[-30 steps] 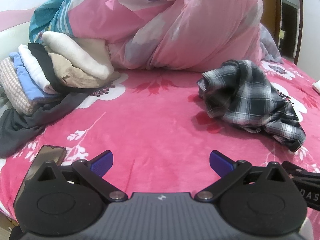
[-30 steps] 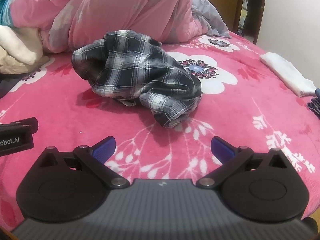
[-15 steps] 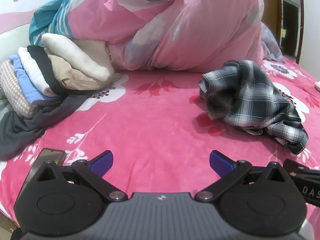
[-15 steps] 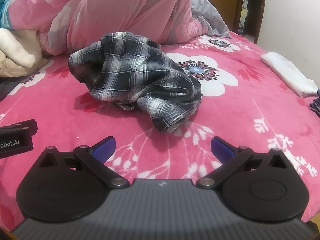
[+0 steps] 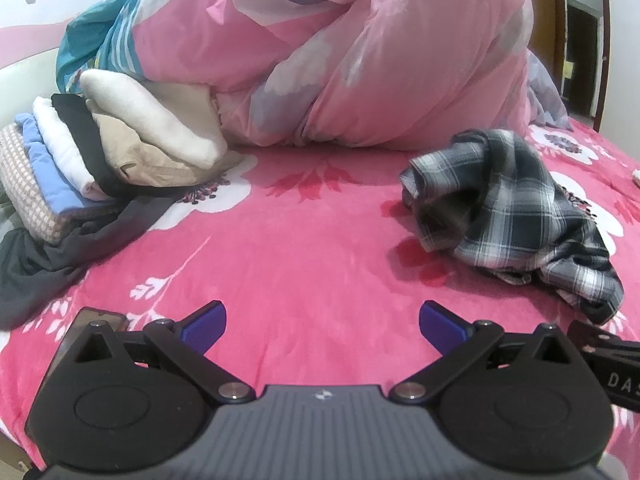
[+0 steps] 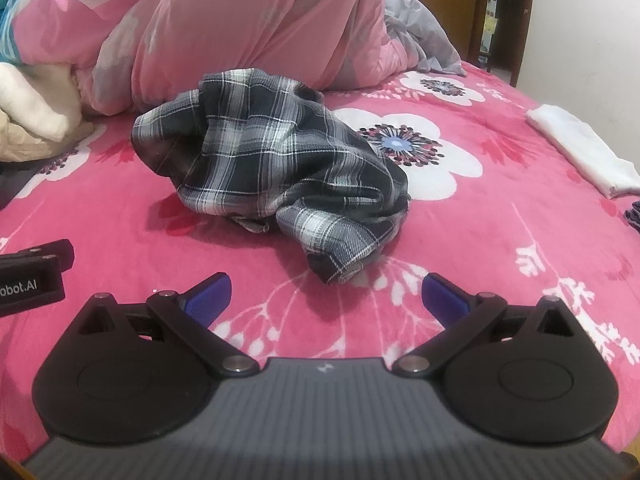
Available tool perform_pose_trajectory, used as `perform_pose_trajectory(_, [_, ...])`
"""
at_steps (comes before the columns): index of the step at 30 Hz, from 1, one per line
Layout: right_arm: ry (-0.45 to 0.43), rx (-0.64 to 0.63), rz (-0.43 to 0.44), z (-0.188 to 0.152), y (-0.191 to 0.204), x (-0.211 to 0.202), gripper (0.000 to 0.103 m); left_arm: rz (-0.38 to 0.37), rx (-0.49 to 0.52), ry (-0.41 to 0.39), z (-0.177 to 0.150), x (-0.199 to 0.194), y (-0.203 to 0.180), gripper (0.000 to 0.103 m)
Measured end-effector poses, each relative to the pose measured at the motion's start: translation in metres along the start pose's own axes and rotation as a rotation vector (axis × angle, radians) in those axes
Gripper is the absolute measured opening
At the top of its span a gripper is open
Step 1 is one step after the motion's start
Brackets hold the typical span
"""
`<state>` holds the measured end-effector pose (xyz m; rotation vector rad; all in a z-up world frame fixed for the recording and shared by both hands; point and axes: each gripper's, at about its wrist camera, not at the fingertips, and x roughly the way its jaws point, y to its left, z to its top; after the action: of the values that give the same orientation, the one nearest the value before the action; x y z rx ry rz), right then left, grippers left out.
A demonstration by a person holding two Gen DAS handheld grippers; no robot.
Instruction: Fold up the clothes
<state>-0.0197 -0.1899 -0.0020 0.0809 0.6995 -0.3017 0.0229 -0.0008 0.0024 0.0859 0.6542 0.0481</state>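
Your crumpled plaid shirt (image 6: pixel 276 176) lies bunched on the pink floral bedspread (image 5: pixel 280 248), so its sleeves and collar cannot be made out. Its heap stretches from far left toward near right, one corner trailing toward your right gripper (image 6: pixel 326 294). Both that and your left gripper (image 5: pixel 322 322) hover empty, jaws spread wide. Only the left view shows the stack of folded clothes (image 5: pixel 100 156); only the right view shows a white folded cloth (image 6: pixel 580 152).

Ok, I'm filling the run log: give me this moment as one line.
stage: approach | left gripper: open, empty | right gripper: open, empty | plaid shirt: crumpled on bed, unfolded | folded stack: left
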Motion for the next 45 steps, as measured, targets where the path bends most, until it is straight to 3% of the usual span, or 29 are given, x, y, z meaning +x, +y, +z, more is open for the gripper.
perform_pose_trajectory(8, [-0.022,0.010,0.023,0.006,-0.009,0.010,0.102,-0.083,-0.050,-0.085,0.010,0.011,0.002,0.103])
perform_pose_trajectory(12, [-0.097,0.025,0.076,0.015,-0.025,0.006,0.102,-0.123,-0.023,-0.123,0.020,0.017,-0.008,0.103])
perform_pose_trajectory(17, [-0.239,0.066,0.145,0.053,-0.049,0.009,0.102,-0.162,0.013,-0.154,0.038,0.035,-0.025,0.103])
perform_pose_trajectory(20, [-0.260,0.059,0.168,0.088,-0.052,0.031,0.102,-0.185,-0.005,-0.174,0.050,0.052,-0.035,0.103])
perform_pose_trajectory(25, [-0.213,-0.002,0.299,0.136,-0.032,0.086,0.102,-0.236,0.022,-0.199,0.059,0.075,-0.050,0.099])
perform_pose_trajectory(27, [-0.151,-0.004,0.363,0.144,-0.022,0.108,0.101,-0.251,0.034,-0.177,0.058,0.084,-0.055,0.088])
perform_pose_trajectory(28, [-0.118,-0.004,0.394,0.148,-0.017,0.119,0.101,-0.258,0.036,-0.163,0.057,0.087,-0.056,0.078])
perform_pose_trajectory(30, [-0.067,-0.003,0.430,0.148,-0.010,0.132,0.095,-0.272,0.035,-0.134,0.056,0.095,-0.059,0.058])
perform_pose_trajectory(32, [-0.026,0.000,0.453,0.147,-0.006,0.141,0.070,-0.309,0.009,-0.100,0.054,0.099,-0.058,0.027])
perform_pose_trajectory(33, [-0.015,0.008,0.453,0.145,-0.006,0.140,0.065,-0.334,-0.004,-0.087,0.053,0.099,-0.057,0.018])
perform_pose_trajectory(34, [-0.004,0.016,0.453,0.143,-0.006,0.138,0.053,-0.357,-0.012,-0.078,0.052,0.099,-0.056,0.006])
perform_pose_trajectory(38, [0.026,0.062,0.463,0.135,-0.016,0.123,0.018,-0.393,-0.005,-0.103,0.045,0.076,-0.055,0.004])
perform_pose_trajectory(41, [0.030,0.083,0.469,0.127,-0.025,0.107,0.009,-0.439,0.009,-0.119,0.039,0.050,-0.055,0.004])
perform_pose_trajectory(45, [0.032,0.077,0.502,0.109,-0.038,0.071,0.005,-0.512,0.064,-0.131,0.022,0.014,-0.054,0.004])
